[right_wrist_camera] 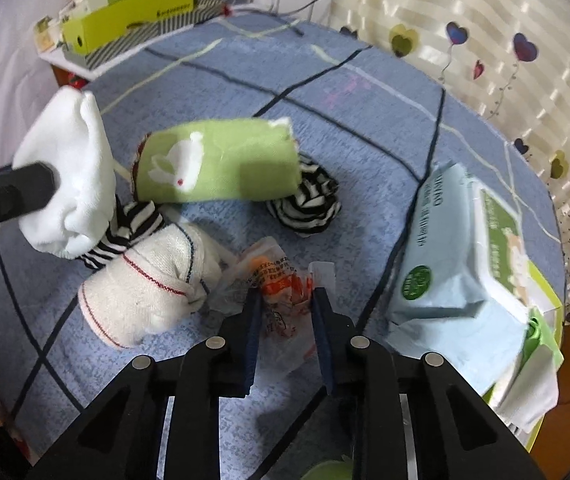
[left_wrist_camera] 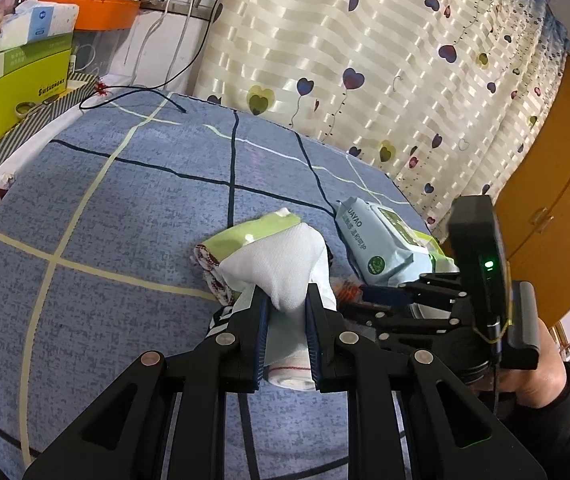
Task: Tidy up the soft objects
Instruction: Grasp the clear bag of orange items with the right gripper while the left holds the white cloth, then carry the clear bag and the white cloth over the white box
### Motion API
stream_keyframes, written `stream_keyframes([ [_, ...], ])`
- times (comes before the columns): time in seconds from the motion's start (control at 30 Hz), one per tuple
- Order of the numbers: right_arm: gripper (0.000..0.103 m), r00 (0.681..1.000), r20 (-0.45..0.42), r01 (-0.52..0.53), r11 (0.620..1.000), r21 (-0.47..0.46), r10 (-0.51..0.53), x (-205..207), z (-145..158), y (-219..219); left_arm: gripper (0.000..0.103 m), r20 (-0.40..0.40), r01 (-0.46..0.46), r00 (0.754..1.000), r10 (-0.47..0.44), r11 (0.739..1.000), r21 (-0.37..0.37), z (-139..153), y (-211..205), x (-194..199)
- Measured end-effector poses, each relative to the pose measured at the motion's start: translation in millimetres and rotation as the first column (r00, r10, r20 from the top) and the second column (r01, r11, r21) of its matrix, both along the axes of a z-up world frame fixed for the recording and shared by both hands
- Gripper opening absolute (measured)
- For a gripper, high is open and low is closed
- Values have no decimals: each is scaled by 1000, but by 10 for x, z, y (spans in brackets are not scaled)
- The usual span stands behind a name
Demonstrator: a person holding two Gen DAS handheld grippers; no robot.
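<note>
- Soft objects lie grouped on a blue bedsheet (right_wrist_camera: 365, 112) crossed by dark and pale lines — a white sock (left_wrist_camera: 281, 268), a green cloth (right_wrist_camera: 225, 164) with a white bird print, a black-and-white striped sock (right_wrist_camera: 309, 204), a rolled white towel (right_wrist_camera: 145, 288) with red stripes, and a crinkled plastic packet (right_wrist_camera: 281, 300) with orange print.
- The left gripper (left_wrist_camera: 287, 308) is pinching the white sock, its jaws pressed onto the fabric; the sock bulges out ahead of the fingertips, and in the right wrist view it hangs lifted just above the rolled towel.
- The right gripper (right_wrist_camera: 287, 300) points steeply down at the plastic packet; the packet sits between its blue pads (right_wrist_camera: 253, 320), which appear to press on the crumpled film.
- The rolled towel lies just left of the packet, touching it, with a second striped sock (right_wrist_camera: 125, 232) tucked at its upper end.
- The green cloth lies beyond the towel, its right end over the striped sock.
- A pale blue wet-wipes pack (right_wrist_camera: 445, 280) rests at the right edge of the bed, near a heart-patterned curtain (left_wrist_camera: 385, 60).
- A yellow-green box (left_wrist_camera: 13, 84) stands on a striped surface at the far left.
- A person's hand (left_wrist_camera: 533, 372) grips the right gripper's handle.
</note>
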State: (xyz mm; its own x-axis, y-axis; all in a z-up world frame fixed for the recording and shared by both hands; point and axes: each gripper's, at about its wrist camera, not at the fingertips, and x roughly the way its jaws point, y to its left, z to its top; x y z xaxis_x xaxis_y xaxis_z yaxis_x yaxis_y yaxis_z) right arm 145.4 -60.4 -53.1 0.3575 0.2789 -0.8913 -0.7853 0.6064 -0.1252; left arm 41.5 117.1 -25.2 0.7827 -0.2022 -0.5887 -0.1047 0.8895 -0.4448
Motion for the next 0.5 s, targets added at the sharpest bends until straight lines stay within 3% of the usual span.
stream_keyframes([
  [0.5, 23, 995, 89, 12, 967, 253, -36, -383, 680, -512, 18, 25, 26, 999, -28, 998, 59, 282, -354, -34],
])
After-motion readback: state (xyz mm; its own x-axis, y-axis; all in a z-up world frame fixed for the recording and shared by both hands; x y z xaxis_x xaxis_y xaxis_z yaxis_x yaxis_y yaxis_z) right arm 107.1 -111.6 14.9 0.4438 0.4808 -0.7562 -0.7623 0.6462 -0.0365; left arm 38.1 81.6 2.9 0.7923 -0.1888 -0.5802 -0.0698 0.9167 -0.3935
